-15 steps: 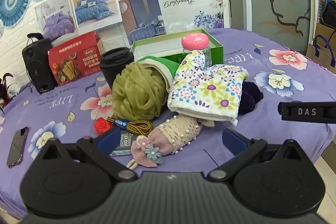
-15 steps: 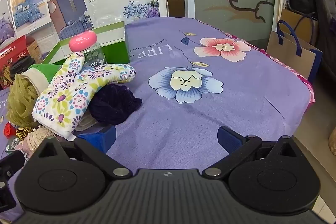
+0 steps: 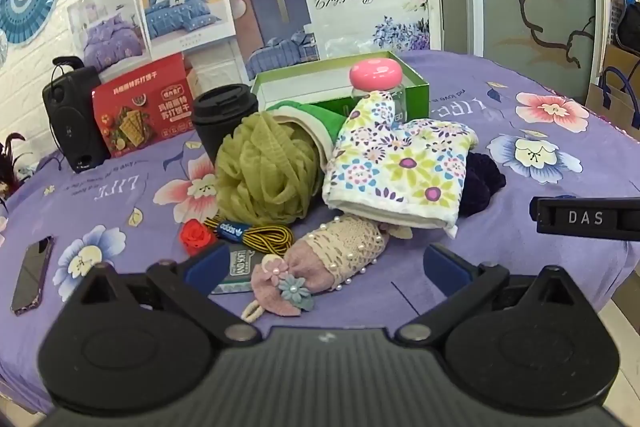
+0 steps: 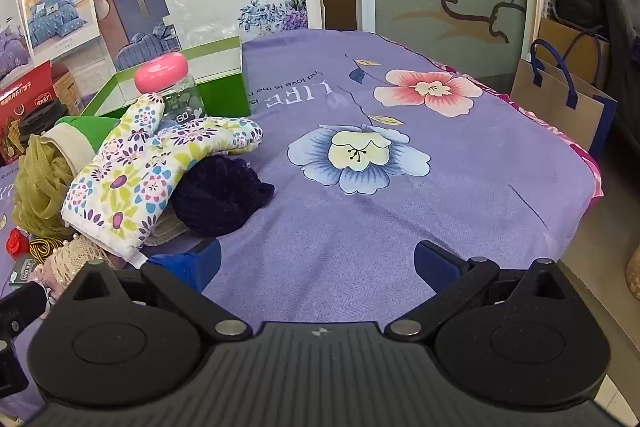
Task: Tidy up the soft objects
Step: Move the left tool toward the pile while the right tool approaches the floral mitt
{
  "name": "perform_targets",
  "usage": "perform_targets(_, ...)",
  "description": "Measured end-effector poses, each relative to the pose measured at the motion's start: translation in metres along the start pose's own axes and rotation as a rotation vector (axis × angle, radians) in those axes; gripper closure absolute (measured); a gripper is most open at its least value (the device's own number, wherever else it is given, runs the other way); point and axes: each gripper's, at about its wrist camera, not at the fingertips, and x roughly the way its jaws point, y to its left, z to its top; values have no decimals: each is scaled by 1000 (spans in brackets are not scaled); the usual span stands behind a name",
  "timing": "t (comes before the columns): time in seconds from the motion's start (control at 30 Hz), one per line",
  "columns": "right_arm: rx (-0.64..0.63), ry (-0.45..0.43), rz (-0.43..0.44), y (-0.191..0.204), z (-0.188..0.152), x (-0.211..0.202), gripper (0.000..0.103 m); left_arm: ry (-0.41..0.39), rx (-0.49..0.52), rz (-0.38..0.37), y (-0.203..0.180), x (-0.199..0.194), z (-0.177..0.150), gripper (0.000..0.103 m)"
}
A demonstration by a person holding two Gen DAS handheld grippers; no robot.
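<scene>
Purple cloth: a flowered tablecloth (image 3: 540,99) covered the table, with the soft things heaped left of its middle.
Left gripper (image 3: 326,265): its blue fingers stood wide apart and held nothing; the pink lace-cuffed glove (image 3: 320,263) lay on the cloth between them.
Right gripper (image 4: 318,263): jaws spread wide over bare cloth, gripping nothing; its left fingertip (image 4: 192,265) sat just beside the heap.
Floral mitt (image 3: 400,167): lay on top of the heap, its cuff over the glove's lace end, its thumb against the pink-lidded jar (image 3: 376,79).
Olive bath pouf (image 3: 266,167): sat left of the mitt, touching a green and cream sleeve (image 3: 320,119) behind it.
Dark purple knit (image 4: 222,197): tucked under the mitt's right side, resting on the cloth.
Laces and rose: a yellow-black lace bundle (image 3: 260,235) and a red fabric rose (image 3: 196,235) lay in front of the pouf.
Behind the heap: a green box (image 3: 340,83), a black cup (image 3: 224,115), a red carton (image 3: 140,107) and a speaker (image 3: 74,119).
Far left: a phone (image 3: 32,273) lay flat.
</scene>
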Motion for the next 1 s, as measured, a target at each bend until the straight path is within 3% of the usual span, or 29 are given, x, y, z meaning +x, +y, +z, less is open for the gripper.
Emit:
perform_targets(0.4,-4,-8,1,1,1,-1,12,17,-24,6,7,7,2,0)
perform_targets(0.6,-15,-32,5,8,9,4,12,-21,-83,99,27,12,9,0)
perform_targets(0.77,-42,-18,17,22,18,17,12,22,-148,104,52,25,17,0)
perform_targets(1.0,-92,-65,15,38,38,22,13,53,-184,194,86,42,29,0)
